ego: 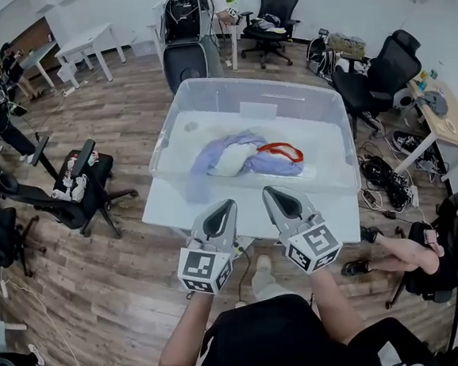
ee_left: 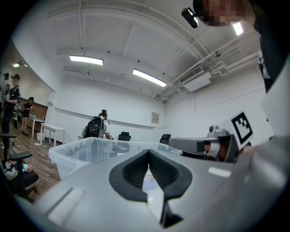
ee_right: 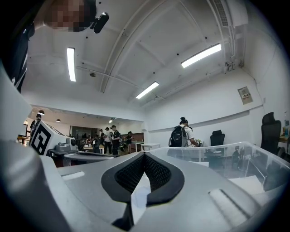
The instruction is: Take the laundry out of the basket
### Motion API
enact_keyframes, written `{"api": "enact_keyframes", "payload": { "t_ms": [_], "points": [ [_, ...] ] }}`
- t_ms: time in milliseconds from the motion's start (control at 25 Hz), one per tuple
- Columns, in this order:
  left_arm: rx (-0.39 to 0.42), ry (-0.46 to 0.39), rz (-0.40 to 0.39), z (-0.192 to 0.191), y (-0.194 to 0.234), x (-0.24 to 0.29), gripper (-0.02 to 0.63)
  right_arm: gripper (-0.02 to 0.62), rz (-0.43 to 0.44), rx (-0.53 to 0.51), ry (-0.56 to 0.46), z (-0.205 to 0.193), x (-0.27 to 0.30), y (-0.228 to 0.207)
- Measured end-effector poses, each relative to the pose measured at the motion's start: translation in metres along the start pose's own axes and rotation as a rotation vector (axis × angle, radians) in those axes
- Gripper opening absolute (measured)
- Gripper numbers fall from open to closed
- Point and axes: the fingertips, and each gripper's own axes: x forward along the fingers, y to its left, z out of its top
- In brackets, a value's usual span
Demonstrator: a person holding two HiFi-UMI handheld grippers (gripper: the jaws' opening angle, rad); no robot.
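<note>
Clear plastic basket (ego: pixel 261 80): stands on the white tabletop (ego: pixel 166 213), open-topped, filling most of it.
Laundry (ego: pixel 246 154): lilac and white cloth with an orange-red strap, bunched on the basket's floor near the middle; none out yet.
Left gripper (ego: pixel 229 205): jaws clenched on nothing, short of the near wall.
Right gripper (ego: pixel 269 191): jaws likewise pressed together, empty, beside the left.
Step in hand: reach; I judge the jaws must part and clear the near rim before dipping, then bite a thick fold, not the strap alone.
Room: wood floor (ego: pixel 102 285), black office chairs (ego: pixel 379 73), people at far desks.
</note>
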Motion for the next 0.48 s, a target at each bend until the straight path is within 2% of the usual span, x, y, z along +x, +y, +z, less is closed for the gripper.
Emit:
{"api": "enact_keyframes", "payload": {
  "t_ms": [280,480],
  "points": [
    [0.009,-0.006,0.005,0.009,0.018,0.034,0.008,-0.002,0.01,0.01,-0.004,0.003,0.03,-0.025],
    [0.01,-0.011,0.036,0.017,0.031,0.053,0.008,0.0,0.018,0.016,-0.012,0.009,0.047,-0.043]
  ]
}}
